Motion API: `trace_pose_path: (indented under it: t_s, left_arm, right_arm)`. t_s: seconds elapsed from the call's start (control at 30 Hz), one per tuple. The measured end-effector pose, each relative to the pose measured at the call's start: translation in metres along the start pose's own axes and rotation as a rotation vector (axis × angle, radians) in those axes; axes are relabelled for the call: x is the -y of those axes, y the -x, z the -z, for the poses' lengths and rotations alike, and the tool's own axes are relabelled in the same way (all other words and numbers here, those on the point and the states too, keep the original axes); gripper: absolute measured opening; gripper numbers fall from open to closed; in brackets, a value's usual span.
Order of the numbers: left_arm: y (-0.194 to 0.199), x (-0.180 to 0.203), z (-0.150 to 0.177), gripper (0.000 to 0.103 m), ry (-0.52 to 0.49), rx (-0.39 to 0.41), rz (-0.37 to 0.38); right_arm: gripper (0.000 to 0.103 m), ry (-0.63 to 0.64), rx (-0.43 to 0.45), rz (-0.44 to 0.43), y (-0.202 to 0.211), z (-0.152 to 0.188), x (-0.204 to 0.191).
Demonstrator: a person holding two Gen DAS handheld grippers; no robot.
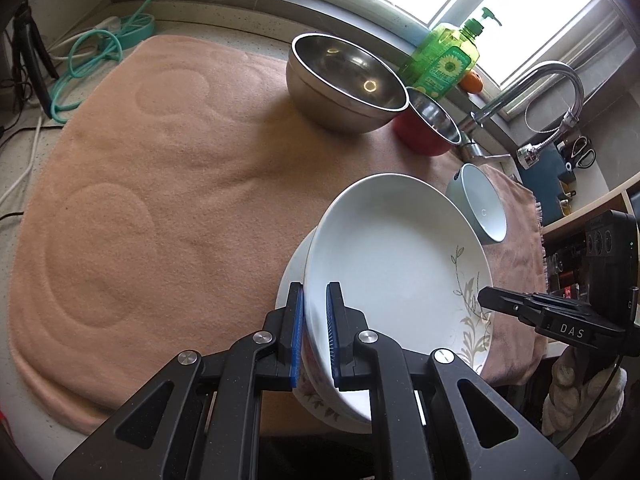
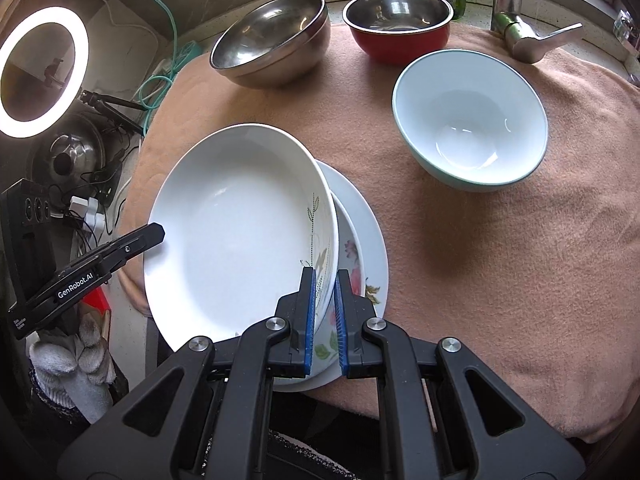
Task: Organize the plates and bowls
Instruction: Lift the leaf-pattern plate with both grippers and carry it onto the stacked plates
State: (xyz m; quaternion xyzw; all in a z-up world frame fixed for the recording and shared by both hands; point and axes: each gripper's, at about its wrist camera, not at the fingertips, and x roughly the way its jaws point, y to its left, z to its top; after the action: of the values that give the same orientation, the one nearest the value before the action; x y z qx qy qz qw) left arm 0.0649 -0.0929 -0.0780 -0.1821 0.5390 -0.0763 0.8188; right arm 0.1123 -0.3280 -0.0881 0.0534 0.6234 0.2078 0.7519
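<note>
Gripping opposite rims of the deep white plate [image 2: 236, 224], the left gripper [image 1: 315, 332] and right gripper [image 2: 323, 312] hold it tilted over the flowered plate [image 2: 368, 248]. Glazed ceramic (stiff, slick, breakable) suits rim holds; contact below seems likely, though hidden.

My left gripper [image 1: 316, 334] is matte black with blue ribbed pads and round silver screws on its linkage arms. My right gripper [image 2: 323, 316] matches it (white "DAS" lettering on one side; the left one reads "GenRobot.AI"). Both my hands wear pale knitted gloves [image 2: 76, 364].
</note>
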Motion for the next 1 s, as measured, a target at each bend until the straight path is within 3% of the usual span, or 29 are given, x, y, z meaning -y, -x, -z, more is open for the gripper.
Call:
trace_pose_path:
  t_s: [1.0]
  left_arm:
    - [-0.019,0.007,0.007,0.009,-0.042,-0.051,-0.043]
  right_arm:
    - [0.011,0.007,-0.046,0.030,-0.019,0.012,0.002]
